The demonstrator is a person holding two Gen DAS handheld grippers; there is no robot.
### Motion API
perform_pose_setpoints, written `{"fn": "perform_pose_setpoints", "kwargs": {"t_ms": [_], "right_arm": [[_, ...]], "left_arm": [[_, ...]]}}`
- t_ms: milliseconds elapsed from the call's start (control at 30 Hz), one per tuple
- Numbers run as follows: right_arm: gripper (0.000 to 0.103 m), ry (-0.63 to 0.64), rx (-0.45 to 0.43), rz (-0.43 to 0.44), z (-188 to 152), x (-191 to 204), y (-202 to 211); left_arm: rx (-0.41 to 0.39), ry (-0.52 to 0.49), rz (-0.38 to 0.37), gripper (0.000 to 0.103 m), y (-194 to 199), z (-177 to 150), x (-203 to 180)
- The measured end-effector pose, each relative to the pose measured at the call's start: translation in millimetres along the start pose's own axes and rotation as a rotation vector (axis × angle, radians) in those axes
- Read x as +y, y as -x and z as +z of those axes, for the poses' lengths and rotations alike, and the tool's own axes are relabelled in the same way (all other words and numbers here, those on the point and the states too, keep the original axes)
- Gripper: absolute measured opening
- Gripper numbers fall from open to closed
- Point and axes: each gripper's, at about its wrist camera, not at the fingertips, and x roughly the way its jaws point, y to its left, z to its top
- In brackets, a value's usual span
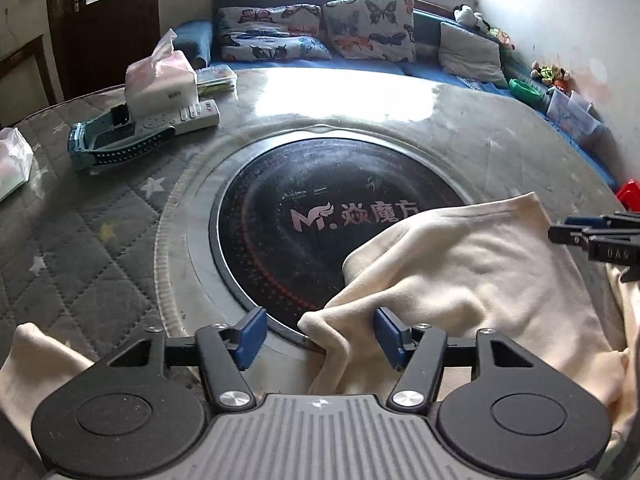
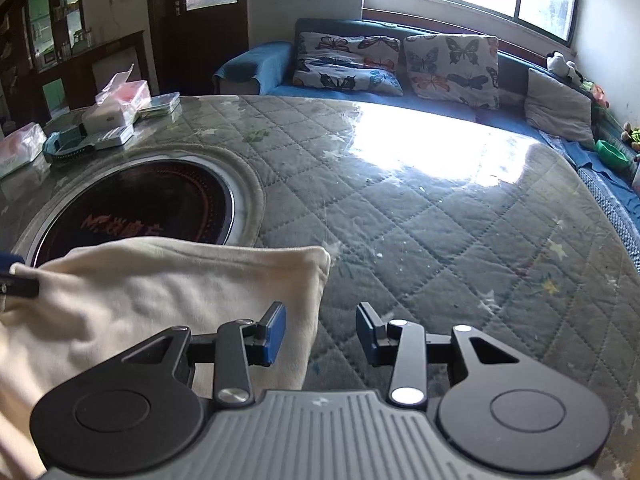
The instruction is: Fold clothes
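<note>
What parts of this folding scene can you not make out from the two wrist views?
- Cream garment: its type and full outline; both views cut it off at the lower edge, behind each gripper's body.
- Right gripper in the left wrist view: only finger ends show, cut off by the right edge.
- Remote control: button labels too small.
- Toys on the sofa back: too small to identify.

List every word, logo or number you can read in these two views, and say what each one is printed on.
"M" logo followed by "焱魔方": on the round black cooktop set in the table, clear in the left wrist view.
"DAS", faint and uncertain: on the right tool at the picture's right edge.
Red mark on the white remote control: too small to read.
Small label on the tissue box: blurred, unreadable.
</note>
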Motion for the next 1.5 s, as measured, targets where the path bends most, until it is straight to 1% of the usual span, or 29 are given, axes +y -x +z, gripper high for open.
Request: {"fn": "perform_pose_setpoints", "kwargs": {"t_ms": [67,100,133,167,267,333,433,567,633,667,733,867,933,1100,1200,1267,1333,1400,1433,1467,1500], "right_arm": [[0.039,-0.014,-0.005,0.006,1.4,-0.3,-2.9],[0.039,-0.028,-0.004,0.009,2.0,-1.0,-5.6],[0.039,-0.033,-0.003,0.01,2.3,-0.8,-7.0],[0.039,-0.033,0.001,0.009,2.7,0.2,-9.4],[0.036,-0.031,0.007,0.004,2.5,2.7,-13.8],[0.036,-0.027,0.007,0.002,1.9,4.6,-14.5],[0.036,-0.018,0.009,0.002,1.6,6.8,-14.2],[0.036,-0.009,0.011,0.001,0.9,7.0,-12.9],[0.036,-0.004,0.012,0.0,0.7,6.9,-12.1],[0.036,-0.002,0.013,-0.001,0.5,6.8,-11.7],[0.036,0.002,0.014,-0.001,0.4,6.1,-10.9],[0.036,0.0,0.013,-0.003,-0.2,3.1,-9.8],[0.036,-0.002,0.012,-0.004,-0.5,1.2,-9.4],[0.036,-0.01,0.006,-0.01,0.1,-4.9,-8.2],[0.036,-0.016,0.004,-0.007,0.0,-7.7,-7.4],[0.036,-0.01,0.006,-0.007,0.6,-7.5,-7.7],[0.036,-0.007,0.008,-0.005,1.2,-7.0,-8.4],[0.036,-0.01,0.007,-0.003,1.5,-7.0,-9.3],[0.036,-0.012,0.007,-0.002,1.6,-7.1,-9.8],[0.036,-0.013,0.006,-0.003,1.6,-6.9,-10.3],[0.036,-0.014,0.006,-0.001,1.8,-6.9,-10.2]], "left_arm": [[-0.004,-0.001,-0.015,0.04,-0.9,-1.2,-1.2],[-0.007,-0.006,-0.02,0.036,-0.7,-1.9,-2.5],[-0.015,-0.02,-0.019,0.03,0.9,-2.4,-5.5],[-0.027,-0.044,-0.011,0.021,3.1,-2.9,-9.5],[-0.064,-0.101,-0.008,0.015,11.8,-4.9,-19.7],[-0.089,-0.124,-0.039,0.014,20.2,-7.0,-23.8],[-0.117,-0.155,-0.104,0.014,32.6,-12.3,-29.7],[-0.092,-0.192,-0.202,0.015,38.6,-19.4,-35.6],[-0.072,-0.187,-0.232,0.016,38.4,-21.2,-34.3],[-0.075,-0.179,-0.238,0.018,39.1,-20.6,-32.2],[-0.094,-0.145,-0.226,0.019,41.6,-16.7,-26.0],[-0.119,-0.044,-0.205,0.019,43.9,-4.6,-7.5],[-0.131,0.008,-0.163,0.019,42.3,1.5,2.9],[-0.093,0.096,-0.108,0.019,24.1,14.1,21.4],[-0.106,0.123,-0.075,0.019,17.3,18.6,27.0],[-0.096,0.155,-0.054,0.019,9.6,24.0,32.5],[-0.072,0.178,-0.067,0.019,0.4,29.6,35.2],[-0.042,0.169,-0.099,0.019,-9.6,32.9,31.6],[-0.031,0.157,-0.107,0.02,-14.1,33.9,28.5],[-0.025,0.141,-0.107,0.026,-17.3,34.1,24.3],[-0.022,0.125,-0.114,0.028,-19.6,33.6,20.3]]}}
